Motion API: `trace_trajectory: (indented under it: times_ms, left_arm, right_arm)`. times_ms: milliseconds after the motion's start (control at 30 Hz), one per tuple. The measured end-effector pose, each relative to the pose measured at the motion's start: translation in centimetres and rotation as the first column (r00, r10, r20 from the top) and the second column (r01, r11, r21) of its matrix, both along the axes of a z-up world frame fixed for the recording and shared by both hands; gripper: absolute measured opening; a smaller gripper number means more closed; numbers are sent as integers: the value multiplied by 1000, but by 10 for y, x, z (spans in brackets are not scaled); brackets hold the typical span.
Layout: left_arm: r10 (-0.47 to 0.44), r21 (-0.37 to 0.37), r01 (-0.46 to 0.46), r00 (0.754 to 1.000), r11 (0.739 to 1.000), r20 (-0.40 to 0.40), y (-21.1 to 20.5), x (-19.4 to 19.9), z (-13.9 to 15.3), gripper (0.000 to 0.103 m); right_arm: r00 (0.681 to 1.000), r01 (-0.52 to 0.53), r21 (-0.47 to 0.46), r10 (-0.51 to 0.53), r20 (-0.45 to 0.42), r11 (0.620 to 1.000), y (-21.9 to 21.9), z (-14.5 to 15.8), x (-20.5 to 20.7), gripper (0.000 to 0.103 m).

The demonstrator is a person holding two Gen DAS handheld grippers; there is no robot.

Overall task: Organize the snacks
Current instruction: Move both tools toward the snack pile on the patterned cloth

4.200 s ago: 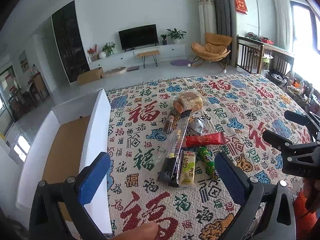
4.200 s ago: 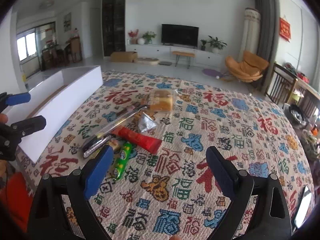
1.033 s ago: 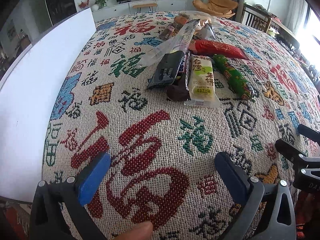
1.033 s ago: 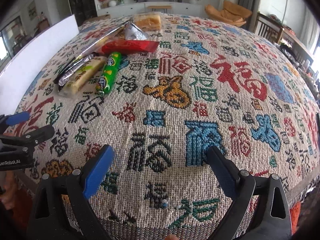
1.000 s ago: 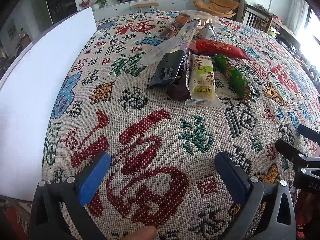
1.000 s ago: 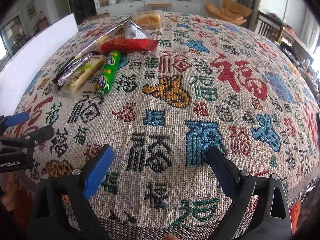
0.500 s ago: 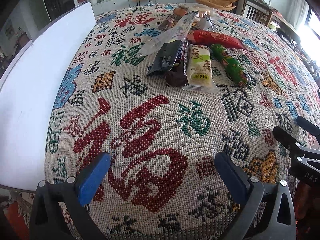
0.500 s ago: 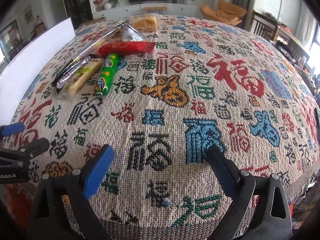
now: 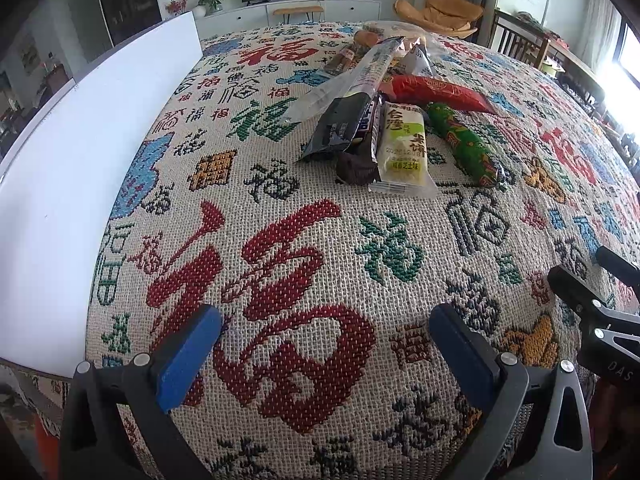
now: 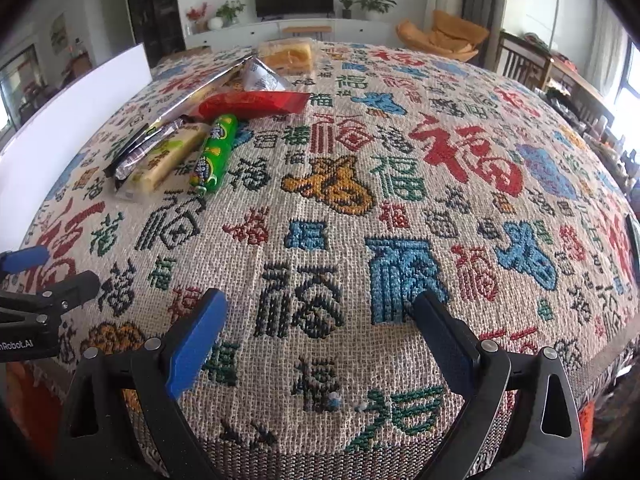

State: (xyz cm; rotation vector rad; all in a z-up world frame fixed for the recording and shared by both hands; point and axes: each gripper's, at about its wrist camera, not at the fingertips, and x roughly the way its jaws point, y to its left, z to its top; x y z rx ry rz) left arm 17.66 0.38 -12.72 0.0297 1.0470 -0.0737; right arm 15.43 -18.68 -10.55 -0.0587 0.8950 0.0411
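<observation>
Lying bunched toward the far-left part of the desk (image 9: pixel 400 360), the snacks were untouched: a pale yellow cake bar (image 9: pixel 403 145) nearest, touching a brown bar (image 9: pixel 362 148) and a black packet (image 9: pixel 344 124) on its left, a green sausage stick (image 9: pixel 466 146) just beside it on the right, a red packet (image 9: pixel 436 92) and a long clear-wrapped stick (image 9: pixel 360 72) behind, a bread pack (image 10: pixel 285 55) furthest. White box wall (image 9: pixel 80 184) stood along the left edge of the patterned cloth. Left gripper (image 9: pixel 320 350) hung low over the near edge, fingers spread wide, nothing between them. Right gripper (image 10: pixel 320 330) the same, wide open and empty, well right of the pile. Versus four seconds earlier both cameras had dropped from a high overview to near cloth level; over the last second the left view pulled back slightly, pile a bit farther off. Judged: still pre-grasp, no snack sorted yet, cake bar the likely first pick for the left.
</observation>
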Motion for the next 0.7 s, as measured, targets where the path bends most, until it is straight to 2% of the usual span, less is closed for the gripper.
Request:
trace_trajectory:
  times_ms: [700]
  left_arm:
    - [-13, -3, 13, 1000, 1000, 20, 1, -3, -1, 103]
  right_arm:
    - [1000, -8, -5, 8, -25, 1000, 0, 2, 7, 97]
